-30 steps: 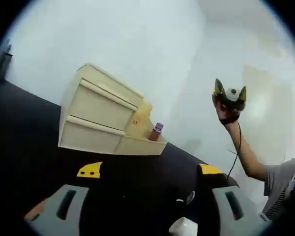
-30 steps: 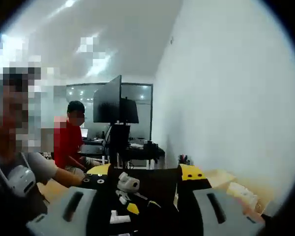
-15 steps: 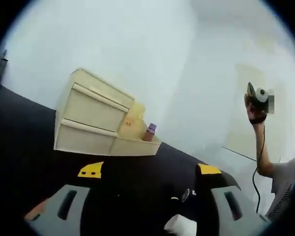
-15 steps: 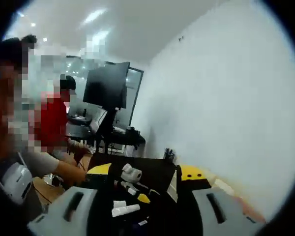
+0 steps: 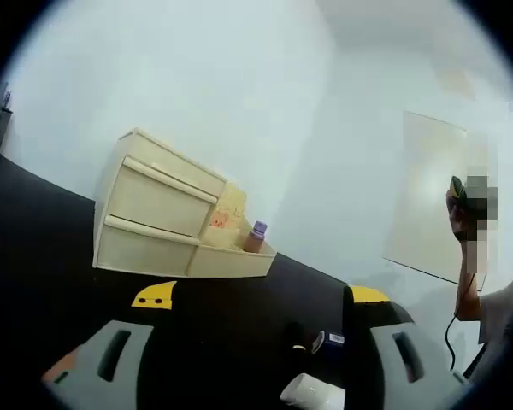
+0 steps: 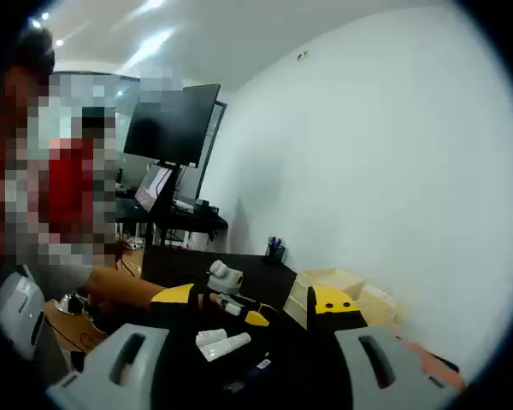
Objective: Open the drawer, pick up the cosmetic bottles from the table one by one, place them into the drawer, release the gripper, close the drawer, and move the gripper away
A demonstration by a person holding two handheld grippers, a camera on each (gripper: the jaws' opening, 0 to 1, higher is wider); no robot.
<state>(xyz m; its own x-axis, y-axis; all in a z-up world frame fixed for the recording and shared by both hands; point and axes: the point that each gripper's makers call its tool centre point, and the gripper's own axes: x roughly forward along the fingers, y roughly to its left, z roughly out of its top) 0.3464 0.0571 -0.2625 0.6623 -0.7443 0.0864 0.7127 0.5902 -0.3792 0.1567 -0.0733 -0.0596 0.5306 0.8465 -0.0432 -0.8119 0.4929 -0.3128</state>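
Drawer unit (image 5: 158,218): seen in the left gripper view on the black table (image 5: 34,256), near the wall. Two closed fronts are stacked; a lower drawer (image 5: 231,260) is pulled out to the side.
Bottle in drawer (image 5: 256,237): a purple-capped bottle is seen upright inside the open drawer.
Bottles on table: a white bottle (image 5: 312,393) lies on its side just ahead of the left jaws; more small tubes (image 6: 222,343) are seen lying in the right gripper view, on the table.
Left gripper (image 5: 256,359): jaws are spread wide, nothing is held between them.
Right gripper (image 6: 252,359): jaws are parted and empty; it is raised well above the table, as also seen far right in the left gripper view (image 5: 457,198).
Step in hand: judged to be the next pick, with the drawer already open.
How to do it well: the left gripper should be lowered over the lying white bottle, jaws set across its body, not its length, and closed near the middle so that it is not rolled away.
Risk: a round bottle on its side may slip; the grip should be confirmed before lifting.
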